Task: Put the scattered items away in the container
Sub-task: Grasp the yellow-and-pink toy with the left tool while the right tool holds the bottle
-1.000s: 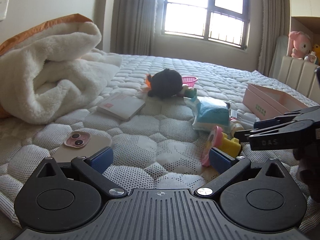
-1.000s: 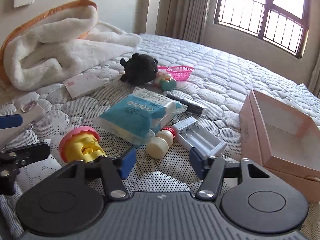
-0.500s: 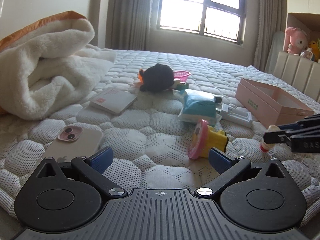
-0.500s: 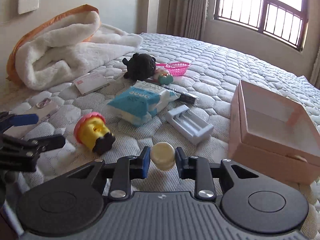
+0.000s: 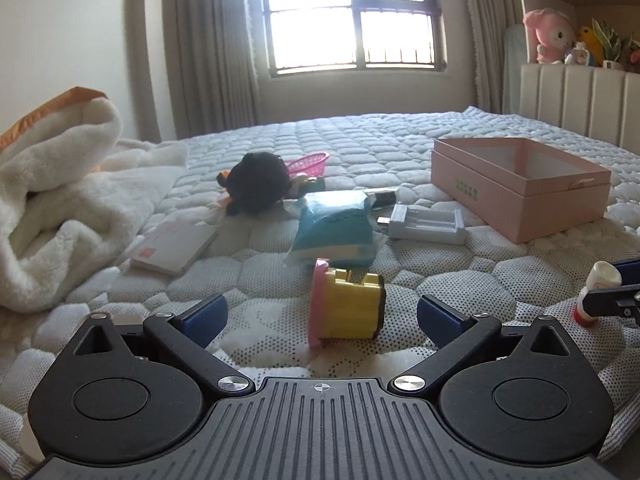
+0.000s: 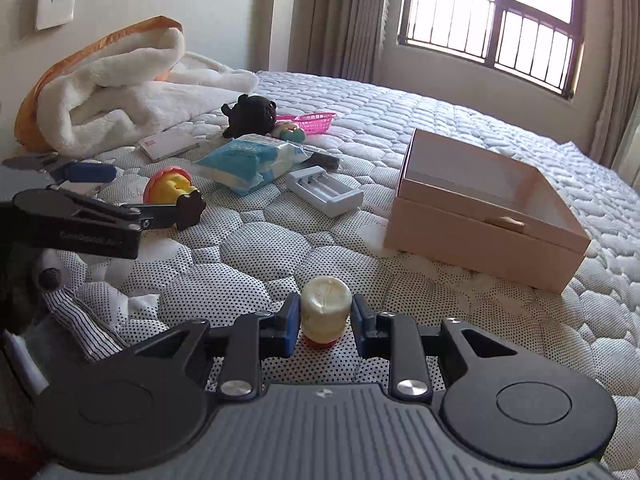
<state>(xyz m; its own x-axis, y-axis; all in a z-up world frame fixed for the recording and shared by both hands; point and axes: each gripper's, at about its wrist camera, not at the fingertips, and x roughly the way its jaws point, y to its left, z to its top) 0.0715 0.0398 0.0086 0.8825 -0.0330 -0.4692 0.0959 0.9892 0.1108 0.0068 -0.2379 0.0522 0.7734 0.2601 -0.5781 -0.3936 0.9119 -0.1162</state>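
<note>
- The bed (image 6: 400, 120), quilted and pale, carried everything; a white blanket (image 6: 132, 84) was heaped at its far left.
- The pink box (image 6: 480, 236) sat open on the bed, ahead and to the right of the right hand-held gripper (image 6: 325, 320); no other thing lay on the stretch of quilt between them, and its interior looked nearly bare.
- The blue wipes pack (image 5: 334, 226), the white battery charger (image 5: 426, 224), the black plush toy (image 5: 256, 182), a small white booklet (image 5: 172, 248) and a pink basket (image 5: 310, 160) lay scattered, all to the left of the box.
- The left hand-held gripper (image 5: 322, 314) hung with its fingers spread wide and held nothing; the yellow toy with the pink cap (image 5: 346, 306) lay on its side just ahead, between the blue pads, its long axis running across the opening from pad to pad, pink cap toward the left pad.
- The right hand-held gripper was closed on the small cream bottle (image 6: 325, 314), which stood upright between the pads with its red base down, low over the quilt.
- Judged from this, the bottle's path ran forward and right to the box, and the right hand was the nearer one; the left was better placed for the yellow toy.
</note>
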